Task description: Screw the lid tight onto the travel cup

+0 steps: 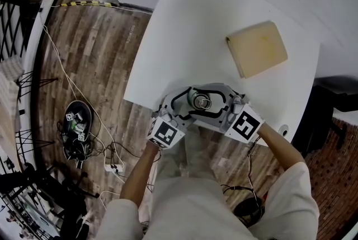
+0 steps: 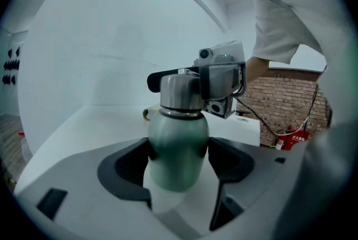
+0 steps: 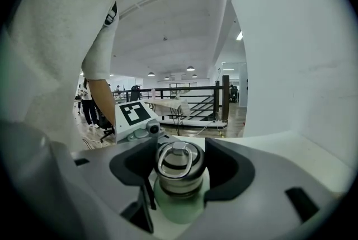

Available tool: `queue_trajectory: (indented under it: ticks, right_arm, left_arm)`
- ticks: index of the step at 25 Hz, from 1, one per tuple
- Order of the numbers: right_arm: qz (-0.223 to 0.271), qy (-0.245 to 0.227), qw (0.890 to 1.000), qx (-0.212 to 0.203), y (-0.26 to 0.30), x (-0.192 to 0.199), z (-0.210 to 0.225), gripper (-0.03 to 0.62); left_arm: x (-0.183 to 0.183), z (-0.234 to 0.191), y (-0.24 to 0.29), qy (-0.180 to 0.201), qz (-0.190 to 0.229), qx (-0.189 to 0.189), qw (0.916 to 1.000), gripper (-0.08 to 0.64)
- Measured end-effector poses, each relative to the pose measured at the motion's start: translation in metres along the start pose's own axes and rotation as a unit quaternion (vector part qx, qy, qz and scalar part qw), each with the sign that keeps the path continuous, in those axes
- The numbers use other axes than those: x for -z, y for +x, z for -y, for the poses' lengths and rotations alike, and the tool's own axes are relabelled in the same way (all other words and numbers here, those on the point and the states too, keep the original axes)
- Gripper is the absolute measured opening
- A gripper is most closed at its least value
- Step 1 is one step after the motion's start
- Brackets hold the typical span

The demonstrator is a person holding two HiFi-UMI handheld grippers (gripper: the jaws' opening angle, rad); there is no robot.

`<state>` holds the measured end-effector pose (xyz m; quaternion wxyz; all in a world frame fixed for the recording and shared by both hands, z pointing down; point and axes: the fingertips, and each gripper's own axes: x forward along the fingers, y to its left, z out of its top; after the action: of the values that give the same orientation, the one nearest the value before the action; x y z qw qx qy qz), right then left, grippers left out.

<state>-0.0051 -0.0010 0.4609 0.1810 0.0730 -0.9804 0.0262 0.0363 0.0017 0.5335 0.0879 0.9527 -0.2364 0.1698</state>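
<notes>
You had the travel cup, a rounded matte green metal body [image 2: 178, 149], clamped upright in the left gripper [image 2: 178, 169]. Its dark curved pads pressed the cup's sides at the bulge. Just above those jaws sat the brushed steel lid [image 3: 179, 169], a short cylinder topped by a shiny wire carry loop lying flat.

The right gripper [image 3: 178, 172] came in from the opposite side and closed on that lid, with the pads appearing to touch its smooth wall on both flanks. The two grippers met nose to nose over the near edge of the white table [image 1: 184, 20].

The lid was already seated squarely on the cup's mouth, with only a thin dark seam showing beneath the steel collar. How far the thread had engaged could not be told. By the look of it, placing was done and tightening remained: turn the lid while the left gripper keeps the body from spinning.

Both surfaces looked slick, the painted body satin and the lid polished, so a slipping pad seemed the likeliest trouble.

Well beyond the tips of both grippers lay a tan rectangular block [image 1: 257, 48], soft-edged and untouched.
</notes>
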Motion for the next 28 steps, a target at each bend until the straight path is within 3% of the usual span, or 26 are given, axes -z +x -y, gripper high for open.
queue_trajectory:
  ticks: [12, 17, 24, 28]
  right_arm:
    - [0.025, 0.039, 0.988, 0.146, -0.002, 0.0, 0.01, 0.259]
    - [0.006, 0.047, 0.981, 0.186, -0.003, 0.003, 0.011, 0.259]
    - [-0.022, 0.064, 0.958, 0.277, -0.003, 0.005, 0.018, 0.259]
    - [-0.014, 0.084, 0.939, 0.334, -0.006, 0.003, 0.024, 0.259]
  left_arm:
    - [0.0, -0.002, -0.001, 0.008, -0.003, 0.005, 1.0, 0.333]
    - [0.001, 0.0, 0.0, 0.012, -0.008, 0.007, 0.9999, 0.333]
    - [0.001, 0.0, 0.001, 0.016, -0.012, 0.012, 0.9997, 0.333]
    - [0.001, 0.0, 0.001, 0.013, -0.01, 0.005, 0.9998, 0.333]
